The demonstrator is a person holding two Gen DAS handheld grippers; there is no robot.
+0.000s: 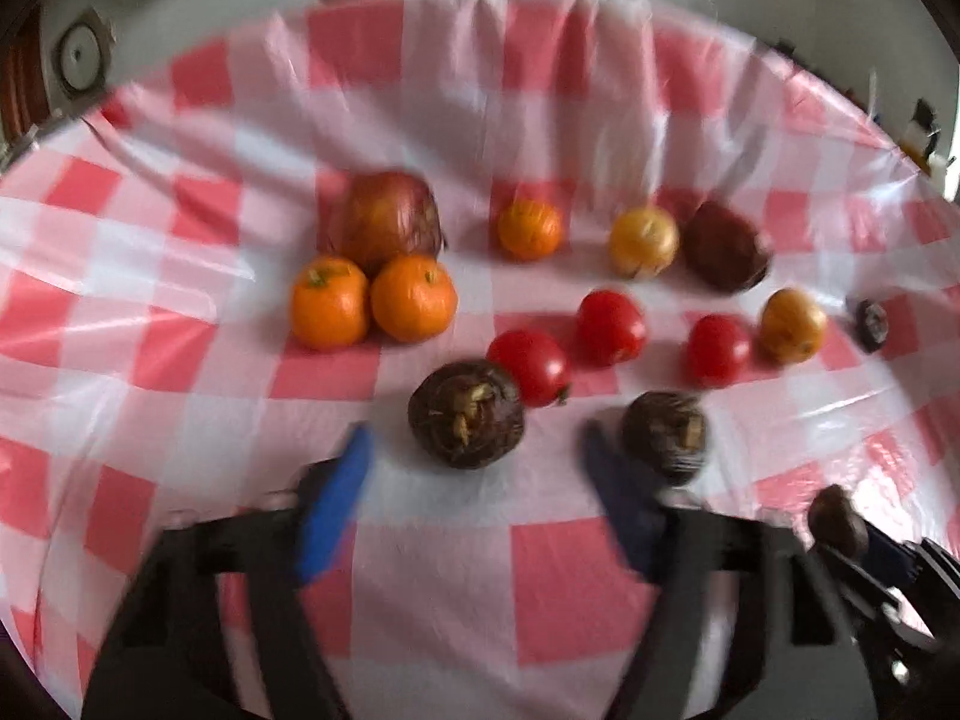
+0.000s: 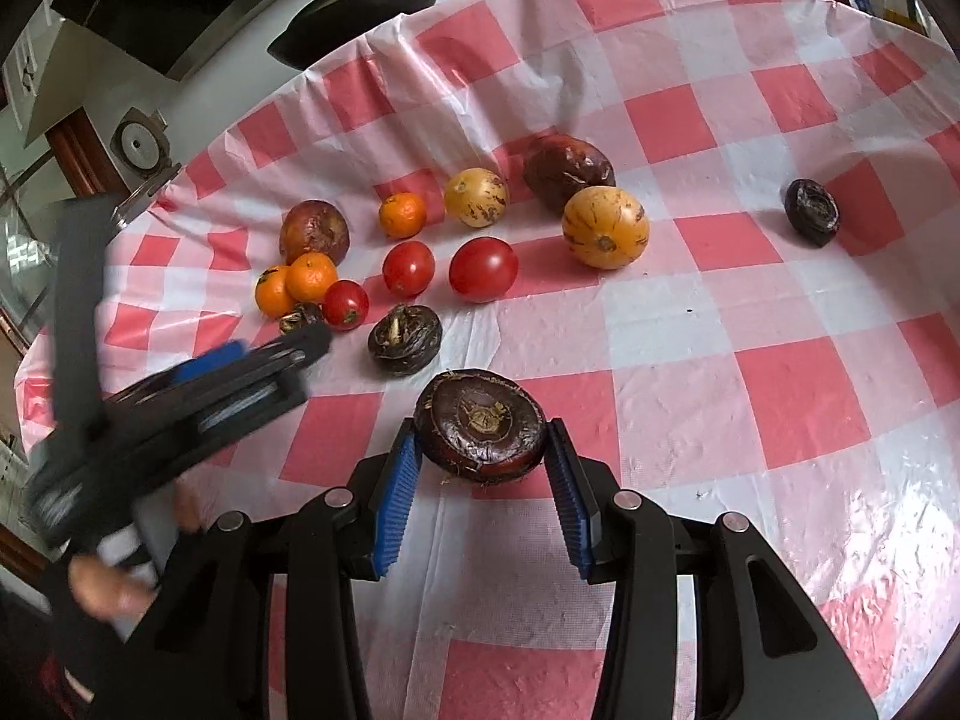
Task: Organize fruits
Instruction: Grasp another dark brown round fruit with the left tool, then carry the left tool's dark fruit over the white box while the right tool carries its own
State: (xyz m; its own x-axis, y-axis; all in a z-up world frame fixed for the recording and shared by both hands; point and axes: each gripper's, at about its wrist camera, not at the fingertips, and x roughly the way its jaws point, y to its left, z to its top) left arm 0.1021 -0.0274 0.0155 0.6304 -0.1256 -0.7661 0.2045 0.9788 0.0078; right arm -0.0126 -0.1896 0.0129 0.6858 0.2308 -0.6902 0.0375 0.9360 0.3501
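In the left wrist view my left gripper (image 1: 474,438) stands open over the checked cloth. A dark water chestnut (image 1: 467,414) lies between its blue fingertips (image 1: 354,456), with a gap on each side. A second chestnut (image 1: 663,432) sits just right of the right finger. In the right wrist view my right gripper (image 2: 483,435) is shut on a flat dark chestnut (image 2: 480,420), low over the cloth. The left gripper (image 2: 312,342) reaches in from the left, blurred, next to another chestnut (image 2: 405,339). Oranges (image 1: 329,303), tomatoes (image 1: 611,327) and yellow striped fruits (image 1: 643,240) lie beyond.
Two brownish-red fruits (image 2: 314,231) (image 2: 567,171) sit at the back of the group. A small dark fruit (image 2: 811,211) lies alone at the right. A black pan (image 2: 360,6) rests past the table's far edge. A hand (image 2: 108,588) holds the left gripper.
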